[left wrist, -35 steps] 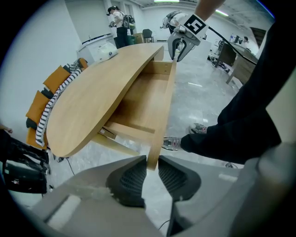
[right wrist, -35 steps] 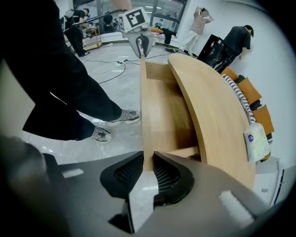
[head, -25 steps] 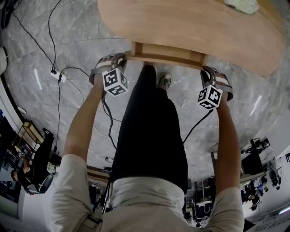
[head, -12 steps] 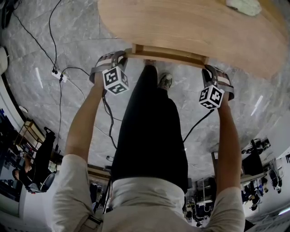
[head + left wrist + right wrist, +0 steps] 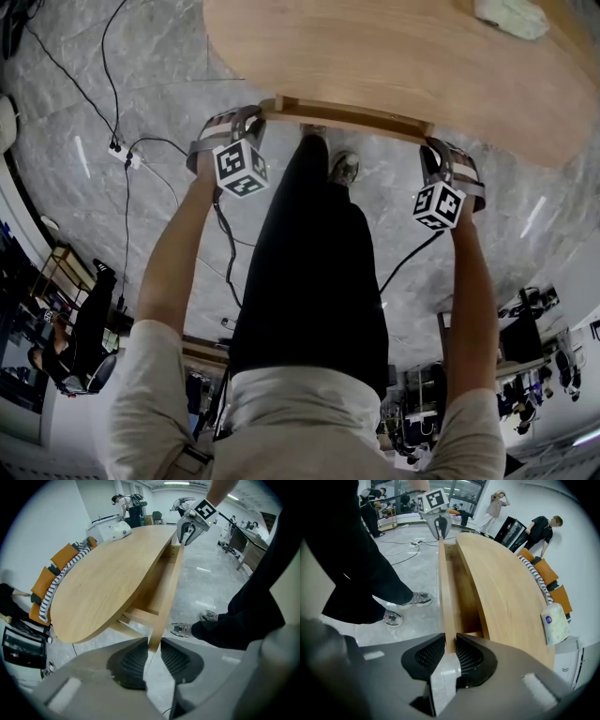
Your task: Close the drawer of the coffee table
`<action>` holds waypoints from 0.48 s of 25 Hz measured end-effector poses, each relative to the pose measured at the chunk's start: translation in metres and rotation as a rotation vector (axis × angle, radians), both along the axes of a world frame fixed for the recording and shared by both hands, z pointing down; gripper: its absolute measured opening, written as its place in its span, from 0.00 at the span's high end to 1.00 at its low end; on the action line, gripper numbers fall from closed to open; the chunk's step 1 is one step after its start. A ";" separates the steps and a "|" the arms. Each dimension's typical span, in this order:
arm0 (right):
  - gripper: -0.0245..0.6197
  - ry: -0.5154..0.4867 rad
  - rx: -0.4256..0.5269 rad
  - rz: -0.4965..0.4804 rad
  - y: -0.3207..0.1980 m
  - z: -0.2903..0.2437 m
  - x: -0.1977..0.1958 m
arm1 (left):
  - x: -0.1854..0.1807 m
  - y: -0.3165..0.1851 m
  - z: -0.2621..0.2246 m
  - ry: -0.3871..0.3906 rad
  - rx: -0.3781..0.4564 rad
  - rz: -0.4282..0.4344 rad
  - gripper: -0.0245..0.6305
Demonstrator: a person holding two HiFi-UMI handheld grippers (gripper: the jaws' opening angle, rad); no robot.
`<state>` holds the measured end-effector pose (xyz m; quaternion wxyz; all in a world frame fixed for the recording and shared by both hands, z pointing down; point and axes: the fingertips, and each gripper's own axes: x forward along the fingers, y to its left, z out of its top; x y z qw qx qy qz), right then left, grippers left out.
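The drawer (image 5: 347, 111) sits under the near edge of the table (image 5: 394, 47), with its front board standing a little out from the tabletop's rim. In the head view the left gripper (image 5: 253, 117) is at the board's left end and the right gripper (image 5: 433, 145) at its right end. That view does not show how the jaws stand. The left gripper view does: the jaws of the left gripper (image 5: 151, 644) are closed on the end of the drawer (image 5: 164, 592) front, with a ribbed pad on each face of the board. The right gripper view shows the right gripper (image 5: 450, 646) pinching the other end of the drawer (image 5: 444, 588) the same way. Both gripper views look along the board to the opposite gripper at its far end. They also show the open wooden space between the front board and the tabletop, which the head view mostly hides. Only the head view shows the person's black-trousered leg (image 5: 309, 272) between the two arms, a shoe (image 5: 342, 167) on the floor just before the table, and cables (image 5: 127, 150) on the floor to the table's left. The right gripper view shows a white pack (image 5: 555, 623) on the table's far side, an orange seat (image 5: 548, 581) beyond the table, and people (image 5: 541, 527) standing well beyond it.
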<state>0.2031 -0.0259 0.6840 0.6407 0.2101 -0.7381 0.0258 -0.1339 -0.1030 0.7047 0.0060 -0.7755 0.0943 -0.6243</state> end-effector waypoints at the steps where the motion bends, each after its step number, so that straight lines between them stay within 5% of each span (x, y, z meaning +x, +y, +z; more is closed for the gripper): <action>1: 0.84 0.001 0.001 0.002 -0.001 -0.001 0.000 | 0.000 -0.001 -0.001 0.004 0.000 -0.012 0.79; 12: 0.83 0.011 0.063 0.047 -0.017 -0.002 0.002 | 0.000 -0.016 -0.002 0.016 0.023 -0.067 0.79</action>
